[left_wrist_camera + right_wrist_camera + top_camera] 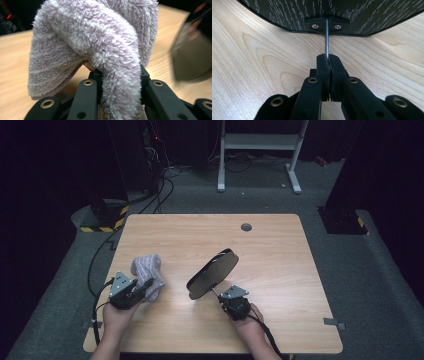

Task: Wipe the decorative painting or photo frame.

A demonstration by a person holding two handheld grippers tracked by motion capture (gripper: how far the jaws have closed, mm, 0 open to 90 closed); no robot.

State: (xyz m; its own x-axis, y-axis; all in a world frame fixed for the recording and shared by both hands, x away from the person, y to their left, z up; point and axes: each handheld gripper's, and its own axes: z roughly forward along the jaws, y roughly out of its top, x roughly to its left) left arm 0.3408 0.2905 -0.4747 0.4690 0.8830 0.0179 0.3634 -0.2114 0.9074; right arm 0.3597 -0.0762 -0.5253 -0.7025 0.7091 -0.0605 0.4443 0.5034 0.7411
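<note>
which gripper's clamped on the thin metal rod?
The right gripper, shut on the rod of the dark oval pan. The left gripper grips the fluffy lilac cloth.

Bare table [280, 265] lies open around; the tilted dark board [214, 272] blocks the middle.

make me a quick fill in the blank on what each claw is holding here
1. The left claw is shut on a fluffy lilac ____.
2. The right claw grips the thin metal ____ of a dark oval board.
3. That board is tilted above the wooden ____, with one edge raised.

Missing words: cloth; rod; table
</note>
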